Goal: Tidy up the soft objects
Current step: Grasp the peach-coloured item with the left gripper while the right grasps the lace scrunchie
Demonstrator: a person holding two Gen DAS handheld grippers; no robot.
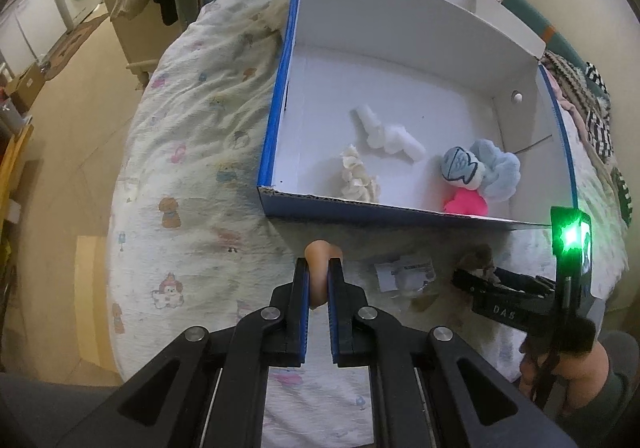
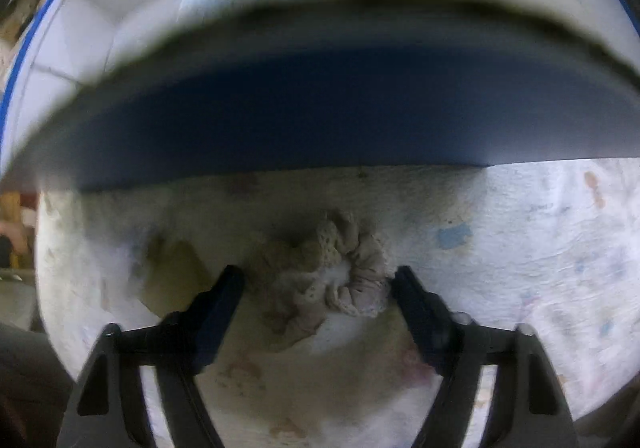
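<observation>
the left claw (image 1: 319, 280) is pinching a small peach-coloured soft piece (image 1: 319, 252) between its blue-lined fingers, its tip poking out past them, held over the bed (image 1: 192, 151) just short of the near wall of a blue cardboard box (image 1: 276, 115) with a white inside. the box sits on the bed's cartoon-printed quilt with its lid standing open at the far side. inside lie a white fluffy piece (image 1: 386, 133), a cream ruffled scrunchie (image 1: 358, 177) against the near wall, a light blue fluffy scrunchie (image 1: 498, 167), a fish-print plush (image 1: 460, 163) touching it, and a bright pink piece (image 1: 468, 203) in the near corner. a crumpled white wrapper (image 1: 406, 272) lies on the quilt outside the box. the right claw (image 2: 316, 284) points down at the quilt just outside the box's blue wall, its fingers spread on either side of a beige dotted scrunchie (image 2: 340, 272) that rests on the bed; the right finger looks to touch its edge, the left stands just beside it. that view is blurred. a hand (image 1: 576, 372) grips the right tool.
</observation>
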